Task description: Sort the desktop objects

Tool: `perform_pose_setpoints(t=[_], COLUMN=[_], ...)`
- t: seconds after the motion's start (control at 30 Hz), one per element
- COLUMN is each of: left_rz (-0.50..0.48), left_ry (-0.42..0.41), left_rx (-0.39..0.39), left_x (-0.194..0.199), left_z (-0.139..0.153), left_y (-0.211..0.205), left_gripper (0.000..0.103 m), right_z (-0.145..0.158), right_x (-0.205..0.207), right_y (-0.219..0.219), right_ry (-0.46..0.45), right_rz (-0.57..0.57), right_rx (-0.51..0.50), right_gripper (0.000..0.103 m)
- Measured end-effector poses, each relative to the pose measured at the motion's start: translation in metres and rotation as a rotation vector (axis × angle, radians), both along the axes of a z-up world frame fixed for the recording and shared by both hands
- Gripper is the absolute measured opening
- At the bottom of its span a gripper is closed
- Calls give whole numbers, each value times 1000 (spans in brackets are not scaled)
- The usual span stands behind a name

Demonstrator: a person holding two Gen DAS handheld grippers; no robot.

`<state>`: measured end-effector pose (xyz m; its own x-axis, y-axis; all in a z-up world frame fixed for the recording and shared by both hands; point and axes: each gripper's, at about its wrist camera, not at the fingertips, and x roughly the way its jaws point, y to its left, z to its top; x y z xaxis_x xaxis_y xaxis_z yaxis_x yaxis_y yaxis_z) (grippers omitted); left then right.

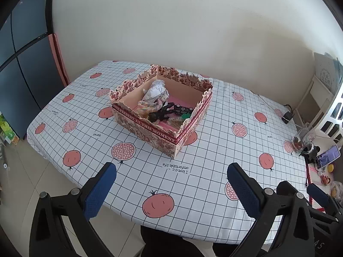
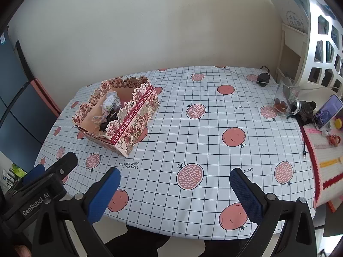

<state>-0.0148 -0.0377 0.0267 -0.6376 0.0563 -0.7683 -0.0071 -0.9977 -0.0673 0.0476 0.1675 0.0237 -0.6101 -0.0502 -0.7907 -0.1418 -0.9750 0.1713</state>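
Both claws are held spread wide with nothing between their blue pads: the left gripper (image 1: 171,171) is seen at 6 o'clock of its own view, low over the near edge of the table (image 1: 214,203), and the right gripper (image 2: 174,176) is likewise seen at 6 o'clock of the right wrist view, above the same near edge. In the right wrist view, the body of the left gripper is visible at 8 o'clock, just beside the right one. A floral cardboard box (image 1: 150,128) is stood on the gridded pomegranate tablecloth (image 1: 214,150), at about 12 o'clock from the left gripper and well apart from it; in the right wrist view the same box (image 2: 133,124) is placed at about 10 o'clock. Inside the box, crumpled white paper (image 1: 157,91) is piled toward the far side, a braided pastel rope (image 1: 148,106) is laid in front of it, and a black figure-like object (image 1: 160,113) is lain near the front wall; a small green item beside it cannot be identified. At 3 o'clock of the left wrist view, a glass mug (image 1: 303,137) is set at the table's right edge, with a phone (image 1: 328,156) propped just beyond it. A black adapter (image 1: 287,115) with its cable is found near the far right corner.
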Motion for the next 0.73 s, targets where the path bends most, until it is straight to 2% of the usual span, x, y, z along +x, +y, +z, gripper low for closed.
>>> perform_pose_setpoints(t=[0.73], left_rz=[11], left_ry=[-42], left_rx=[-15], left_x=[-26], left_z=[-21], left_y=[5], left_gripper=[103], right_z=[-21], right_x=[-31], right_y=[4], right_ry=[-41], right_rz=[3], right_rx=[-7], right_gripper=[103])
